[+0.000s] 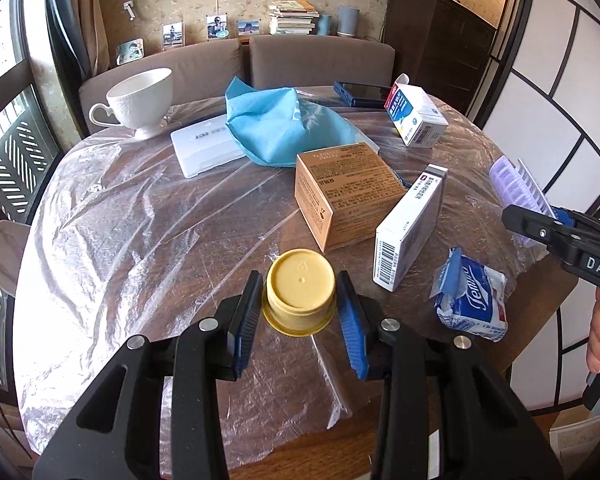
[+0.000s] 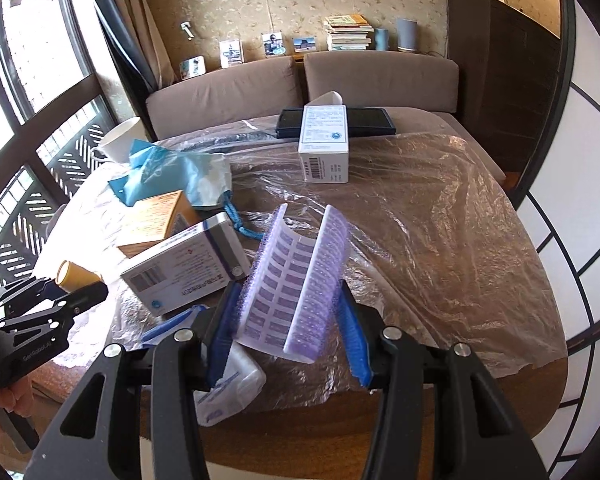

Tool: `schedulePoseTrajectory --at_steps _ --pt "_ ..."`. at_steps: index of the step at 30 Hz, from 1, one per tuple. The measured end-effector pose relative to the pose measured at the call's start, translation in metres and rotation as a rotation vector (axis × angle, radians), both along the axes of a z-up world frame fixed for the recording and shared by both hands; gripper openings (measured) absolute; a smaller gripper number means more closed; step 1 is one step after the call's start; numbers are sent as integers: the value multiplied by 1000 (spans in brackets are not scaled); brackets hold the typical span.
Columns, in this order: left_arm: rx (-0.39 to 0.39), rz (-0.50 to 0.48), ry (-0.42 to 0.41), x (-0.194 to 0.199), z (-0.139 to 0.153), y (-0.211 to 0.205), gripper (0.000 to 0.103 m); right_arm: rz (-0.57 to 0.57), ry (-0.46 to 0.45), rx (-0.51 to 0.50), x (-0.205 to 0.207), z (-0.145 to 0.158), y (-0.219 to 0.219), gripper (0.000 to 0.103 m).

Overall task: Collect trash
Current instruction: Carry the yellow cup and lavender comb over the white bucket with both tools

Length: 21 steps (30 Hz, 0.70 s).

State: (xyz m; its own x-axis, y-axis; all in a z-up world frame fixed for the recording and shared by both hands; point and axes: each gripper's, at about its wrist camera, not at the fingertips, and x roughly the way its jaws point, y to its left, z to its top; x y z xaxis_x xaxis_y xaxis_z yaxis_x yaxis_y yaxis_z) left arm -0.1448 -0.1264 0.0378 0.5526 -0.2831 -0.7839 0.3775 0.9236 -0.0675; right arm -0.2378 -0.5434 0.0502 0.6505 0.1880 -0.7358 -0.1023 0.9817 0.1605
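Ribbed blue pads of the left gripper (image 1: 300,312) clamp a small, squat yellow plastic cup (image 1: 300,294) turned bottom-up, its smooth round base facing the camera and its flared rim low between the jaws. Beyond the jaws lie a matte tan cardboard box (image 1: 340,196) and, to their right, a glossy white carton with a barcode (image 1: 408,228) and a crinkled tissue pack (image 1: 472,300), all on the round wooden table under wrinkled clear plastic film (image 1: 120,220). Similarly, the right gripper (image 2: 286,320) pinches a purple-and-white blister sheet (image 2: 296,280), bent into a stiff U between its pads, bubbled faces outward. Ahead of those jaws stands a white box (image 2: 324,144).
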Motion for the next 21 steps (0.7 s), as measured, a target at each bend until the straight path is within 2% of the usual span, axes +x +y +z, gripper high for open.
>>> schedulePoseTrajectory --at_steps 10,21 --pt "-6 19 -11 -17 7 4 39 71 -17 2 -24 13 7 47" --pt "-9 41 -20 -39 10 7 39 147 -1 26 -48 14 13 47"
